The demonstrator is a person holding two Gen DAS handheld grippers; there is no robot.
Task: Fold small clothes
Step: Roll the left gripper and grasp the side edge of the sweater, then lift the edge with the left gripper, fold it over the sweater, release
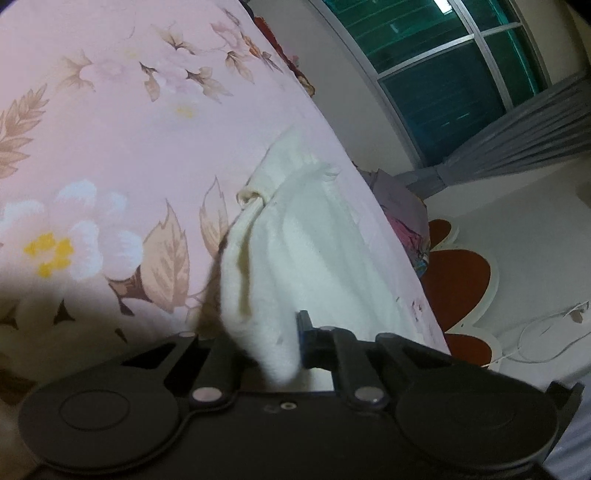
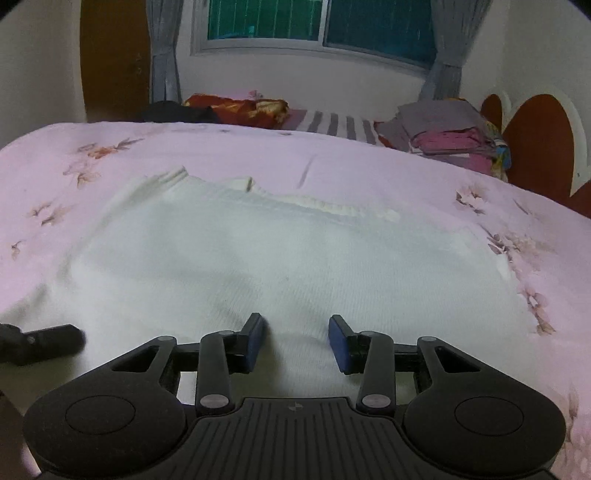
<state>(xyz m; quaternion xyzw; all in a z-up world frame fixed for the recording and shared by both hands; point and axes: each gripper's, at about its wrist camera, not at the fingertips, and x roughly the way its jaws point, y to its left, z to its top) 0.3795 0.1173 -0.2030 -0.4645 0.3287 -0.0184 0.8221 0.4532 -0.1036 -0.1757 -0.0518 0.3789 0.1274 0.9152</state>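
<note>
**Operator:** My left gripper point(image 1: 271, 343) is clamped on a bunched edge of the white knit garment point(image 1: 295, 236); the cloth fills the gap between the fingers and rises from them in a twisted fold. My right gripper point(image 2: 298, 341) stands apart, blue pads point(image 2: 340, 343) spread over the near hem, with cloth between them but not pinched.

**Observer:** How does the garment look from your side?

**Operator:** From the right wrist it is a small cream-white knit point(image 2: 280, 266), spread mostly flat on the pink floral bedsheet point(image 2: 332, 166). The ribbed band point(image 2: 332, 206) runs along its far edge, and a ribbed cuff point(image 2: 173, 175) pokes out at the far left. There are faint greyish marks near the middle. From the left wrist I see a lifted ridge of fabric with a rolled hem point(image 1: 251, 195) curling at its top, and yellowish shading in the fold.

**Observer:** Where is the other tool in your right view?

**Operator:** A dark part of the left gripper point(image 2: 40, 341) shows at the left edge, touching the garment's near left corner.

**Observer:** Any containers?

**Operator:** None that I can make out. Beyond the sheet there is a stack of folded clothes point(image 2: 450, 129), grey over pink, beside the red heart-shaped headboard point(image 2: 535, 140). A red and orange bundle point(image 2: 240, 107) lies at the far side, under the window point(image 2: 317, 26) with grey curtains point(image 2: 450, 48). A striped cloth point(image 2: 332, 123) sits between the bundle and the stack.
</note>
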